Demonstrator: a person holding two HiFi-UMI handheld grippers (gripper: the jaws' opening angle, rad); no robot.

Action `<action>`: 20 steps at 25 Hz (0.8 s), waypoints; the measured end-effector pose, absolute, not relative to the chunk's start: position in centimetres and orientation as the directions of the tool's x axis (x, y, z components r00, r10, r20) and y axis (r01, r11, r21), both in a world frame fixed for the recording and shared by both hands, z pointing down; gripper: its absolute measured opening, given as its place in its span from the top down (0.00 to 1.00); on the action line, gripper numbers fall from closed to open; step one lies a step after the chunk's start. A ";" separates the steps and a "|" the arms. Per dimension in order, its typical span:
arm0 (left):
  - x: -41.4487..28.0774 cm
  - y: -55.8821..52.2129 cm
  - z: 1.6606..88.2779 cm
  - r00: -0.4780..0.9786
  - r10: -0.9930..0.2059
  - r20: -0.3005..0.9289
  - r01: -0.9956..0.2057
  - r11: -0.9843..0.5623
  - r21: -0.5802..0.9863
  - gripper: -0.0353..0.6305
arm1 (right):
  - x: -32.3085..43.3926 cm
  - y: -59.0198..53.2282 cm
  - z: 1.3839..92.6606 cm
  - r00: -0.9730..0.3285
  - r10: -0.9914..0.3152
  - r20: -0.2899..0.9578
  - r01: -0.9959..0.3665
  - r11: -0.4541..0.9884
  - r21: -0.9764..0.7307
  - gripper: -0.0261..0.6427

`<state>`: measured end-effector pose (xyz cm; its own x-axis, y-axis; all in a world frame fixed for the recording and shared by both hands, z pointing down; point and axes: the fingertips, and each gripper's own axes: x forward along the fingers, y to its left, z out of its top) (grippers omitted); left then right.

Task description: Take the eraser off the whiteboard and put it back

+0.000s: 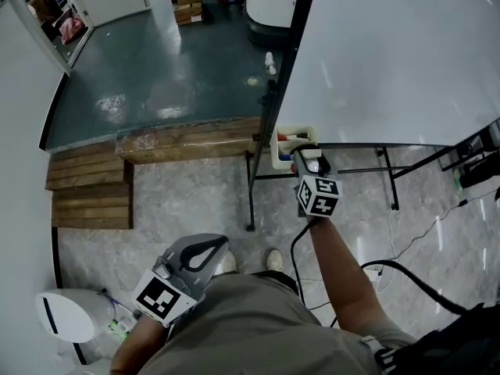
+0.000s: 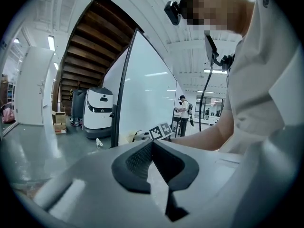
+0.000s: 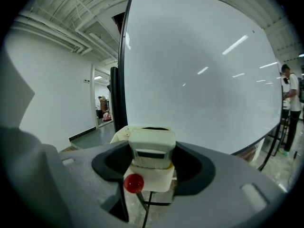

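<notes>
White eraser held in right gripper jaws — sides hidden, left gripper jaws together

Left gripper: jaws together, empty, held low at the waist; right gripper: arm outstretched, jaws clamped on eraser.
</notes>
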<state>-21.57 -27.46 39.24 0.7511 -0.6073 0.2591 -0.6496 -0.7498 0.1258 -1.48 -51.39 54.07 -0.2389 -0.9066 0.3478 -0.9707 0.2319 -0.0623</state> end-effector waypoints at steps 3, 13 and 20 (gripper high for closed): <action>-21.4 -27.7 39.3 0.755 -0.603 0.257 -0.645 -0.753 0.130 0.94 | -1.3 -51.4 53.6 -0.239 -0.910 0.338 -0.971 0.232 -0.063 0.57; -20.2 -28.2 39.4 0.778 -0.582 0.236 -0.621 -0.770 0.146 0.94 | -1.1 -49.9 48.6 -0.280 -0.923 0.263 -0.960 0.274 -0.060 0.57; -18.6 -28.4 39.2 0.800 -0.563 0.208 -0.595 -0.789 0.155 0.94 | -0.5 -47.9 44.1 -0.311 -0.925 0.218 -0.949 0.313 -0.029 0.57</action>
<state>-18.59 -28.42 39.24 0.8003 -0.5625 0.2076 -0.5947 -0.7889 0.1549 -0.50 -47.88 44.15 -0.3115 -0.9250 0.2178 -0.9493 0.3129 -0.0288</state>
